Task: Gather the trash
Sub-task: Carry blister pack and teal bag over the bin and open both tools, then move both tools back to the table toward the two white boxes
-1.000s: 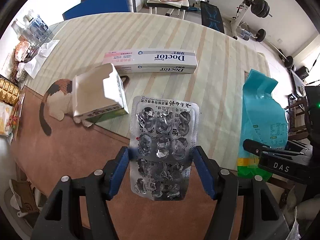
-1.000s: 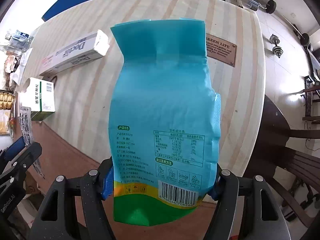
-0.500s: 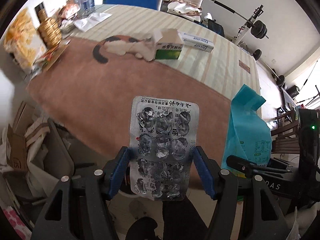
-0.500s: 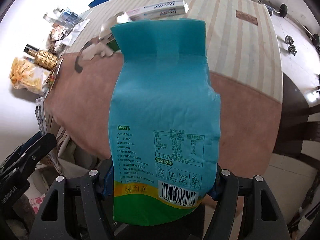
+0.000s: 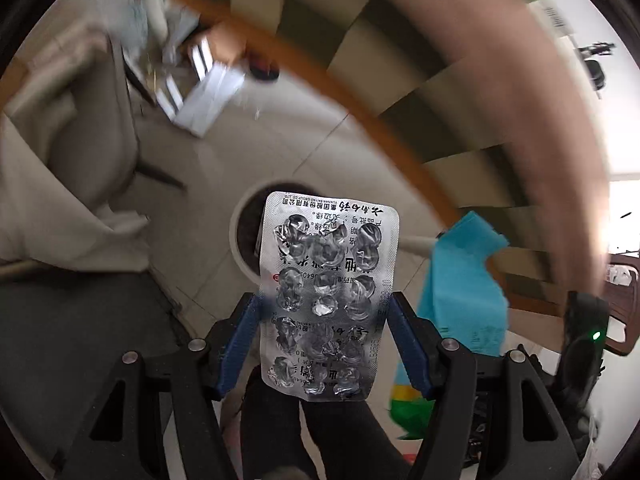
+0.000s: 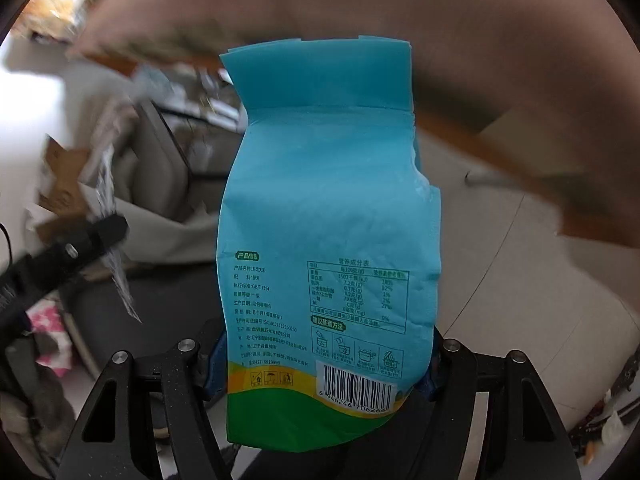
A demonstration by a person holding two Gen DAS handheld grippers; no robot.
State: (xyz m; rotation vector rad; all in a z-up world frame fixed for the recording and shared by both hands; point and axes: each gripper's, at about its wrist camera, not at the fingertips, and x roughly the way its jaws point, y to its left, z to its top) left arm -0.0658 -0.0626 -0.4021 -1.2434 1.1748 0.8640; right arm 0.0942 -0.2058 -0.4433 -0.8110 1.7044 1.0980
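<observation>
My left gripper [image 5: 324, 340] is shut on a silver, used pill blister pack [image 5: 328, 296] and holds it upright above the floor. Behind the pack stands a round white-rimmed bin [image 5: 244, 236] with a dark inside. My right gripper [image 6: 320, 364] is shut on an empty blue and green food bag [image 6: 328, 240], also held upright. That bag shows at the right of the left wrist view [image 5: 460, 288]. The blister pack shows edge-on at the left of the right wrist view [image 6: 112, 216].
The table's cloth edge [image 5: 500, 80] hangs above, blurred. A grey chair [image 5: 80, 128] draped with cloth and loose papers [image 5: 204, 92] stand at the left. The floor is pale tile [image 6: 520, 280]. Cardboard and clutter [image 6: 56, 184] lie at the far left.
Both grippers have swung down and away from the tabletop to point at the floor beside the table. The bin has come into view. Both still hold their items.
</observation>
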